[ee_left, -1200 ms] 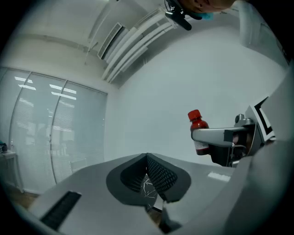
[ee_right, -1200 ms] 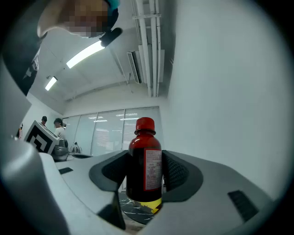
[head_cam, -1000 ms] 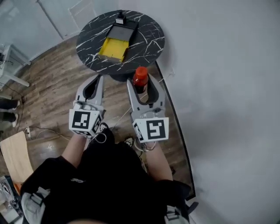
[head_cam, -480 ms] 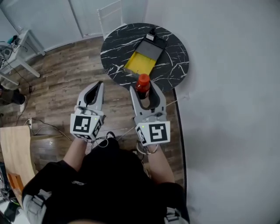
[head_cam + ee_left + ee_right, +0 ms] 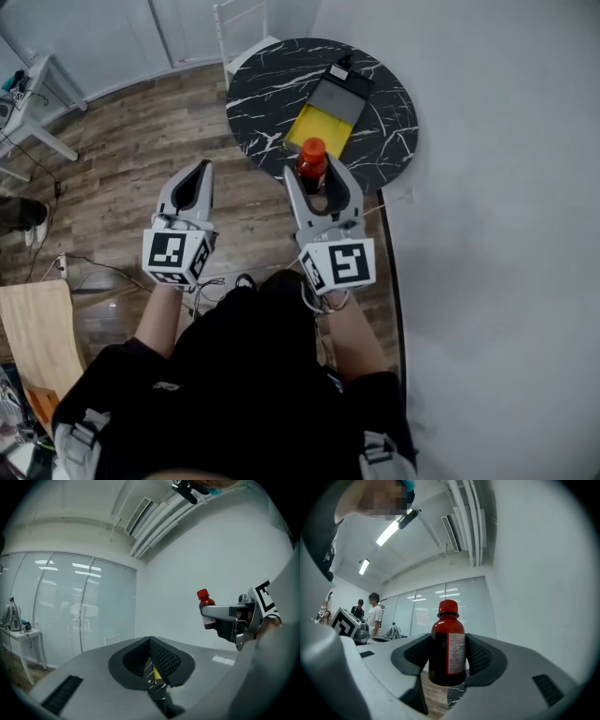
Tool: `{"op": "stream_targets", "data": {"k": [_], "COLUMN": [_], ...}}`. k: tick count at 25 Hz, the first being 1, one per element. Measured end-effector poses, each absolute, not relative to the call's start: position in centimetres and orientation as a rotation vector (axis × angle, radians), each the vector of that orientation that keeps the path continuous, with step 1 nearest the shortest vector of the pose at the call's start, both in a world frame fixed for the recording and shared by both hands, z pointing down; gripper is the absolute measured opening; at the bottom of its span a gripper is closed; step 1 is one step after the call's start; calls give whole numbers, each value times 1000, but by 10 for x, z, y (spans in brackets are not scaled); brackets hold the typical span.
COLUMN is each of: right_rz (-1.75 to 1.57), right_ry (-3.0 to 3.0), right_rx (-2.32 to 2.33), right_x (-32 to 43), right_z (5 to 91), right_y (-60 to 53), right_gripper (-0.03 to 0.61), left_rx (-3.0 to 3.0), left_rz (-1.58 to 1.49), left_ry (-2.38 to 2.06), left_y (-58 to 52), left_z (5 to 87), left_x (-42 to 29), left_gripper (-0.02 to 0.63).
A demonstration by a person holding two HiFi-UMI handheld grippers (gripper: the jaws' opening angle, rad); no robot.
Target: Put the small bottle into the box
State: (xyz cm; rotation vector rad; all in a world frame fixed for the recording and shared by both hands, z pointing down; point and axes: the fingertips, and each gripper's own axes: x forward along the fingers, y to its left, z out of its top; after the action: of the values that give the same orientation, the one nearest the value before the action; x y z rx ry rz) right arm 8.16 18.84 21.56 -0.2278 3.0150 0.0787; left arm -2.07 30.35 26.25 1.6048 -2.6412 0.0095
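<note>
Overhead, small bottle [image 5: 312,157], body hidden, cap visible

Bright, even light; fisheye-warped edges

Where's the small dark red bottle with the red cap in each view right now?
Head view: small dark red bottle with red cap, upper centre, by the round black marble table's near edge.
Left gripper view: right of centre.
Right gripper view: dead centre.
Shared landmark: the right gripper shut on it.
</note>
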Motion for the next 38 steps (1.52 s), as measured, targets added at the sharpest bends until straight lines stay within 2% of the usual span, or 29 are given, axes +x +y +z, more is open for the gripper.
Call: {"op": "stream_targets", "data": {"k": [10, 20, 28, 38], "right_rz": [28, -156, -322, -581], "right_ry": [3091, 3091, 3063, 3074], "right_rx": [-285, -427, -549, -735], "right_x": [35, -9, -4, -4], "right_z": [252, 288, 313, 370], "right_y": [138, 16, -52, -83], "right_gripper": [212, 212, 212, 212], "left_rx": [1728, 1873, 1959, 2047], "left_rz": [60, 233, 352, 465], "left_ry": [-2459, -2234, -2068, -1806], "left_y": [245, 99, 16, -46], "left_z": [300, 336, 367, 412], "left_x": [-61, -112, -114, -110], "left_gripper": [0, 0, 0, 0]}}
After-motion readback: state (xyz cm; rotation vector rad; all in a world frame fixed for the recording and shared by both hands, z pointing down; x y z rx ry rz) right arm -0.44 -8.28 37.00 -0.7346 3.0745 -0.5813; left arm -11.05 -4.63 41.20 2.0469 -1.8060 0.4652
